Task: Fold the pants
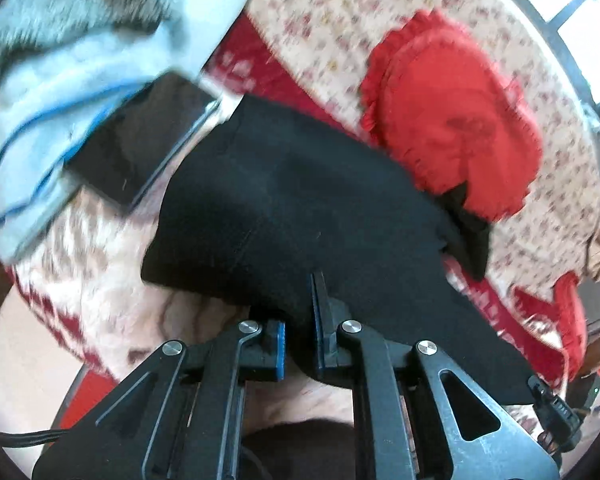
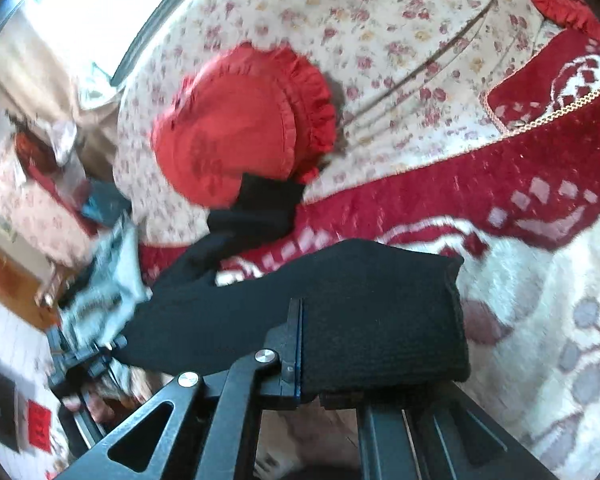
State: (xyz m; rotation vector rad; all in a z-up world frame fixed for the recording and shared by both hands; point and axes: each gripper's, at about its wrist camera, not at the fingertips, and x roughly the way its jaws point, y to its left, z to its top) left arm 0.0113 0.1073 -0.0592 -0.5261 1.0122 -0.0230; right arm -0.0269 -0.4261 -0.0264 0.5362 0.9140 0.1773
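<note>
In the left wrist view, a pale blue blanket (image 1: 80, 52) fills the far left, with a dark flat device (image 1: 140, 140) lying on its edge, just beside the black pants (image 1: 292, 200). The pants spread across a red and white patterned cover (image 1: 80, 280), their far end touching a red frilled cushion (image 1: 452, 116) that rests on floral fabric (image 1: 324, 12). Open cover shows to the left of the pants; the right side is crowded by the cushion. The left hand-held gripper (image 1: 300, 320) has its fingers nearly together on the pants' near edge, with black cloth between them. Both views are motion-blurred. In the right wrist view, the right hand-held gripper (image 2: 324, 344) clamps a folded end of the pants (image 2: 372, 300); the cloth drapes over and hides its right finger. White patterned cover (image 2: 540, 320) lies free to the right.
</note>
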